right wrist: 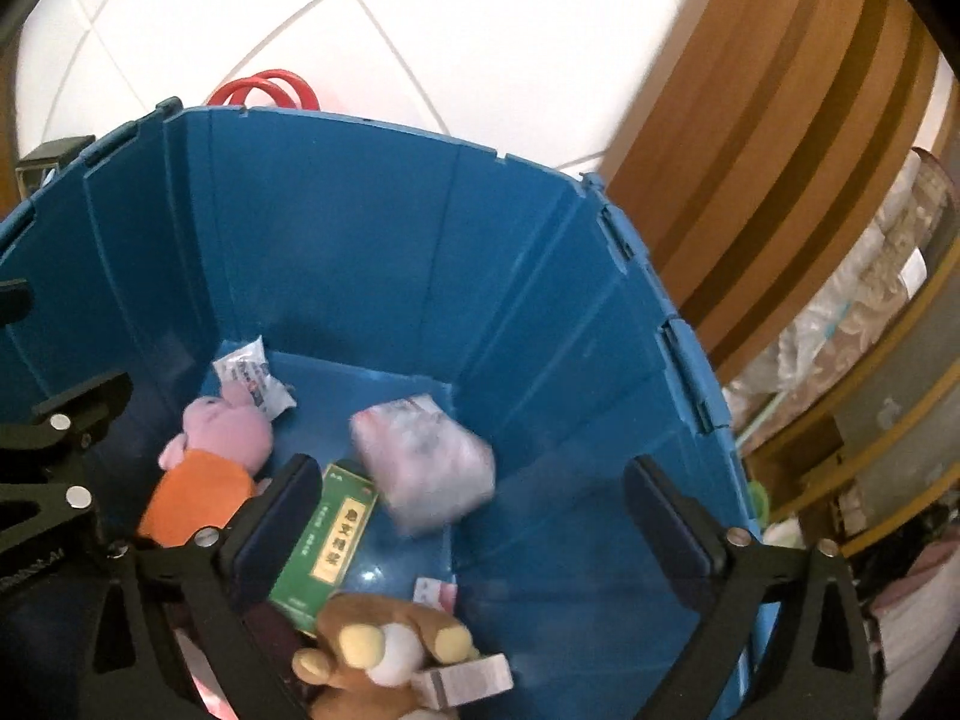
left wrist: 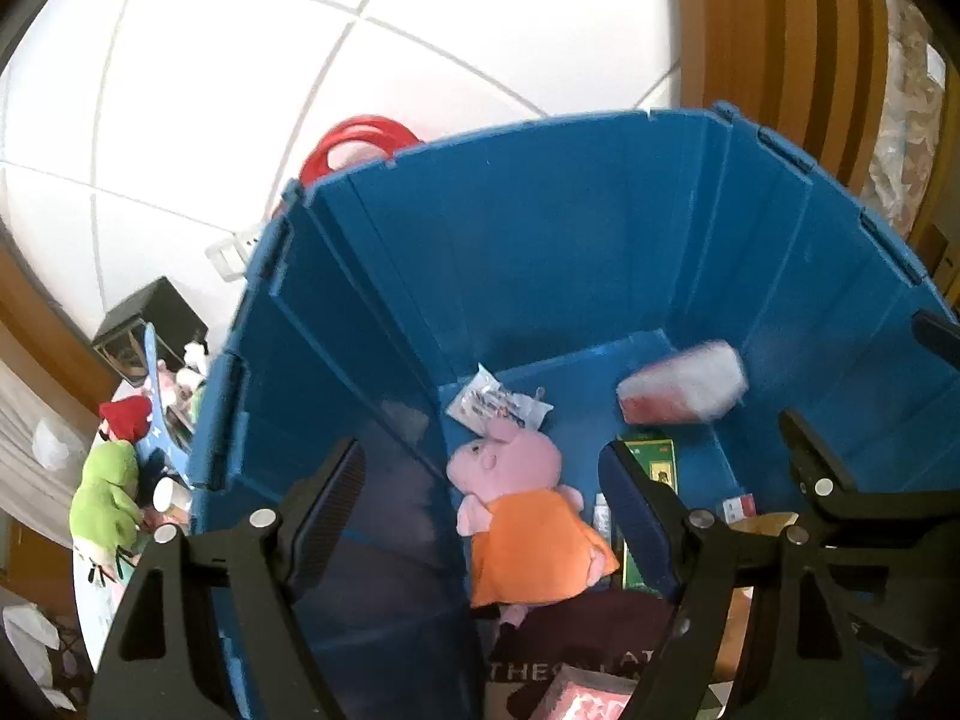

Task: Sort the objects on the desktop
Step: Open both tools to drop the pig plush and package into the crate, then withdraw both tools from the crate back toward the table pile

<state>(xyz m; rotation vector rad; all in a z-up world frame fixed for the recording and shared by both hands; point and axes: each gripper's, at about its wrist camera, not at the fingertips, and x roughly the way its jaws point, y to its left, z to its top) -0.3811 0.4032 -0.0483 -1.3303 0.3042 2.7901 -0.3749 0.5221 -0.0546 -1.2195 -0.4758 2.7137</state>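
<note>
Place: a home, lived-in room.
Floor: white tiles (left wrist: pixel 240 90) with grey grout, beyond the bin.
Woodwork: brown slatted panel (right wrist: pixel 768 138), ahead and right of the tool.
Storage: blue bin (left wrist: pixel 600 240) below the tool, holding a pig plush (left wrist: pixel 516 480) and a bear (right wrist: pixel 384 642).
Clutter: green plush (left wrist: pixel 105 498) on a table, left.

Inside the bin (right wrist: pixel 372 276) I see a plush pig (right wrist: pixel 210 456) at left, a box (right wrist: pixel 327 546) just right of it, a wrapped packet (right wrist: pixel 426 468) further right (blurred), and a plush bear (right wrist: pixel 384 648) nearest me.
</note>
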